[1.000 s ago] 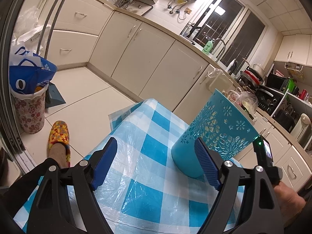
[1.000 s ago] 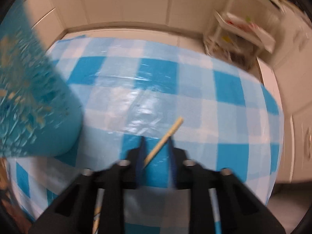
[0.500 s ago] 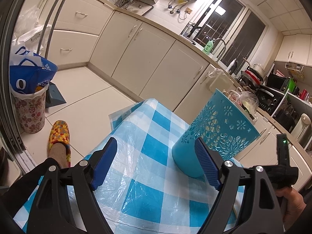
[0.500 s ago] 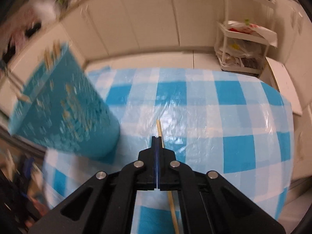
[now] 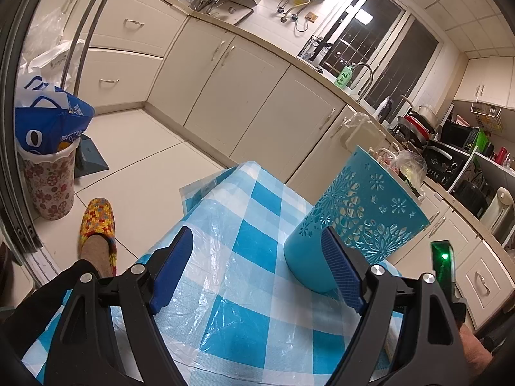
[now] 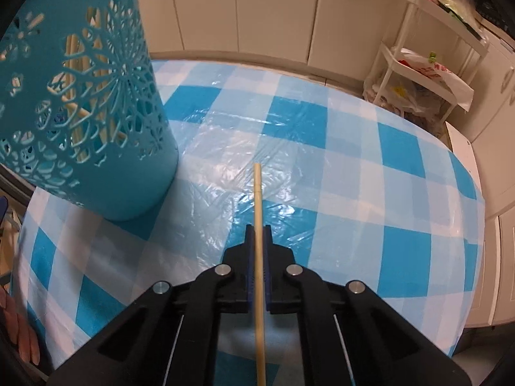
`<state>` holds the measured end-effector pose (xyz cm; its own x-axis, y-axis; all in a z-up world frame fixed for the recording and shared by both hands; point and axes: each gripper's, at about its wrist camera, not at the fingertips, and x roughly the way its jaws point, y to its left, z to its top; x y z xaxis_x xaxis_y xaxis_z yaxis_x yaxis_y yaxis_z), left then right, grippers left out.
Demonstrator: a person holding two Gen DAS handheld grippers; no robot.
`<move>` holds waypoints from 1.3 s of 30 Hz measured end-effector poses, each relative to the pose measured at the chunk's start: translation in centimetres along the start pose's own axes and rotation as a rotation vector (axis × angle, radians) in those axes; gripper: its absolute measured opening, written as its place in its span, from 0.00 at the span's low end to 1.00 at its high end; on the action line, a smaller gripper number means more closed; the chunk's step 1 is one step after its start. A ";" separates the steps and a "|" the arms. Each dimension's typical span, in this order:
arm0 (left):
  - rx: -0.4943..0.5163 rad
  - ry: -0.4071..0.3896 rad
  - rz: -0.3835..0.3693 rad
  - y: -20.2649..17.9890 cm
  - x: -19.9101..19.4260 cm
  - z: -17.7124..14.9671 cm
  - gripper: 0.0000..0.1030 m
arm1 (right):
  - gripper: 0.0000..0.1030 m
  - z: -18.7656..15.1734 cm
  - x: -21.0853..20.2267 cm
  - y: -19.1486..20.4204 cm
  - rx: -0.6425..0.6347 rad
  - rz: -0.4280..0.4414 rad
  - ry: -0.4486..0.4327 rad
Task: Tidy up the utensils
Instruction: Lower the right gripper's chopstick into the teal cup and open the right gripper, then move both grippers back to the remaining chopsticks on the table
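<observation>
A thin, pale wooden chopstick (image 6: 257, 193) is clamped between the 2 blue pads of the right gripper (image 6: 257, 230), whose jaws are clenched on it. The stick runs straight along the gripper's line, its tip held above the round table covered with a blue-and-white checked plastic cloth (image 6: 402, 160), over the middle of the cloth, and its other end passing back under the black gripper body. To the left of the stick, near the table's left edge in the right wrist view, a tall teal plastic holder with cut-out flower patterns (image 6: 96, 112) is stood upright on the cloth; several more pale sticks (image 6: 72, 64) are seen through its perforations. The chopstick's tip is kept apart from the holder.

The left gripper (image 5: 257, 273) is held with its jaws released and wide, nothing being caught between its 2 blue pads (image 5: 173, 267). In the left wrist view the holder (image 5: 354, 218) is seen just beyond the right-hand pad, near the table's far edge, and whether that pad touches it cannot be told. Beyond the table, cream kitchen cabinets (image 5: 244, 90) are lined along the walls, and a foot in a yellow patterned slipper (image 5: 96, 225) is placed on the tiled floor beside a floral bin (image 5: 48, 183)
</observation>
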<state>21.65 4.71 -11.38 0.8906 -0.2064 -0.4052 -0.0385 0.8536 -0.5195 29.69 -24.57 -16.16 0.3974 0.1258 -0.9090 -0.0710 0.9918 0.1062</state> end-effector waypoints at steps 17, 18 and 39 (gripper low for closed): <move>-0.008 0.000 -0.004 0.2 0.2 0.1 0.76 | 0.06 8.6 -17.4 5.1 0.172 0.300 -0.737; -0.010 0.000 -0.005 0.3 0.2 0.1 0.76 | 0.06 9.2 -17.0 6.1 0.172 0.276 -0.764; -0.023 0.014 -0.011 0.9 0.2 0.7 0.78 | 0.47 -5.4 -16.6 1.6 0.262 0.168 -0.512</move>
<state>22.14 5.79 -11.40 0.8846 -0.2226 -0.4098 -0.0390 0.8403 -0.5407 18.04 -25.24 -3.09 0.7954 0.2116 -0.5679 0.0308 0.9218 0.3865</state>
